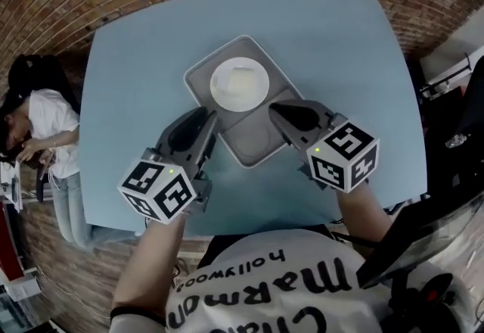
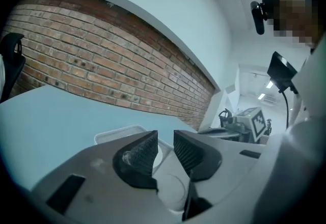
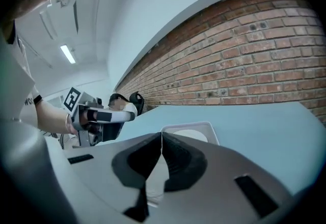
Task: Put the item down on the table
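Resting flat on the bench (image 1: 340, 44), the tray (image 1: 253, 138) with its plate (image 1: 239, 84) lies between both claws. The left claw (image 1: 212, 116) is slightly open at the tray's left rim. The right claw (image 1: 276, 107) is closed, nothing seen between its jaws, and is equally near at the right rim.

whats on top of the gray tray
A white plate sits on the far half of the tray; the near half is bare. The plate hides the tray floor beneath it, and the tips of the left gripper and right gripper cover bits of the side rims.
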A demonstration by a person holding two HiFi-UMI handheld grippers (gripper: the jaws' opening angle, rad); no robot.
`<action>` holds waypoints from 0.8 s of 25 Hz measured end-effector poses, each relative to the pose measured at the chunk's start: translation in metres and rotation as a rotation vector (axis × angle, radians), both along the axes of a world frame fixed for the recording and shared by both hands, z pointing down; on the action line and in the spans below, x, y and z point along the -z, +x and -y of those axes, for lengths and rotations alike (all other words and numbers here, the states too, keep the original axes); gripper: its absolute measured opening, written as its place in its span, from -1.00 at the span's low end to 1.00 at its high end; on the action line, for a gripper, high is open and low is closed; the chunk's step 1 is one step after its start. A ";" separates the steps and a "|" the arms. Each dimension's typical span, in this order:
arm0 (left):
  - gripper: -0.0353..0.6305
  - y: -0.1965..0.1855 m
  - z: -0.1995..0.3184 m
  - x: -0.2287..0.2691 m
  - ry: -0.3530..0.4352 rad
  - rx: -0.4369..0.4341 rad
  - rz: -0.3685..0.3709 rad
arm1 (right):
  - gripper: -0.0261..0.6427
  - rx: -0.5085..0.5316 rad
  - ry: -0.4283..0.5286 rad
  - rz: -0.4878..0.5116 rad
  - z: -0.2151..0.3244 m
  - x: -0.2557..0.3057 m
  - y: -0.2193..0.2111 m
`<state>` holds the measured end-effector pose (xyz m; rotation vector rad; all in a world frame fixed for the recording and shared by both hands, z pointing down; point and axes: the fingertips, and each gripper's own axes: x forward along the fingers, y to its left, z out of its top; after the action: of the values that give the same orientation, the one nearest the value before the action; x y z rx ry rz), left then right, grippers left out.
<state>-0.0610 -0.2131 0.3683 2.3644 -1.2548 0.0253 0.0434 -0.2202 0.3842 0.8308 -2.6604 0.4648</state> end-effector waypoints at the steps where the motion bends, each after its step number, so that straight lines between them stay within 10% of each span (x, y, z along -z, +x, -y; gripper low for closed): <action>1: -0.61 -0.005 -0.009 0.002 0.000 -0.012 -0.005 | -0.89 -0.006 0.006 -0.005 -0.002 0.005 -0.001; 10: -0.81 -0.033 -0.071 0.019 0.030 -0.043 -0.087 | -0.89 0.026 0.118 -0.103 -0.060 0.033 -0.029; 20: -0.82 -0.076 -0.161 0.062 0.157 -0.085 -0.039 | -0.89 -0.190 0.120 0.074 -0.133 0.043 -0.046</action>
<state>-0.1366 -0.0525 0.3064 2.5379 -1.1764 -0.0951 -0.0030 -0.0868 0.3409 1.1300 -2.7117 0.3905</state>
